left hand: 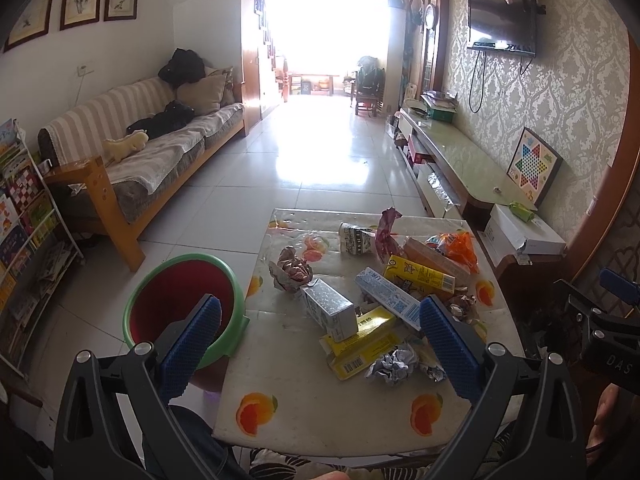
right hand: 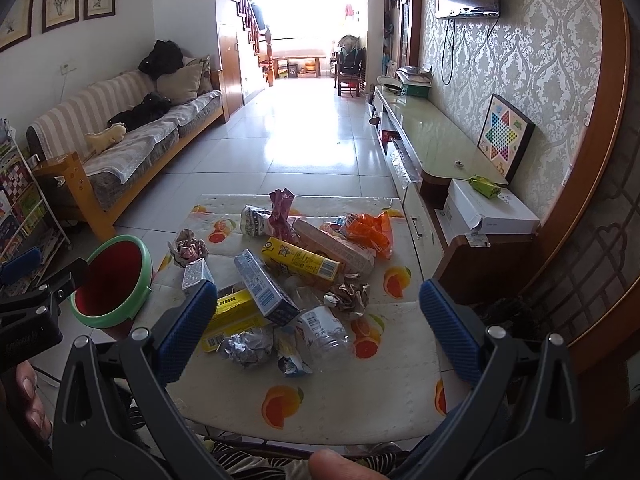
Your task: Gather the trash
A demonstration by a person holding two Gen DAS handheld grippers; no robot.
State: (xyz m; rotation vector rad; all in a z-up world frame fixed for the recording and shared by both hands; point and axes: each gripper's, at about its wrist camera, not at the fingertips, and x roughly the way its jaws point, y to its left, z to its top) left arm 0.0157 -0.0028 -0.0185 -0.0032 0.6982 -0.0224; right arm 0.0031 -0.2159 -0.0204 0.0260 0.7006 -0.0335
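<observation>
Two grippers, left (left hand: 320, 332) and right (right hand: 318, 312), hover over the near edge of the worktop (right hand: 320, 408), each with fingers spread wide and holding nothing. The trash (right hand: 288, 276), cartons, crumpled wrappers and a clear bottle (right hand: 326, 330), lies heaped mid-worktop, its lower pieces hidden by overlap. The bin (left hand: 188, 304) stands off the worktop's left edge, its base cut off by the left fingers.

boxes (right hand: 262, 288): 5 | paper balls (right hand: 244, 346): 3 | bottle (right hand: 326, 330): 1 | bin (right hand: 116, 280): 1

Box labels (left hand: 402, 298) too small to read, bookshelf (left hand: 24, 216) cut off
</observation>
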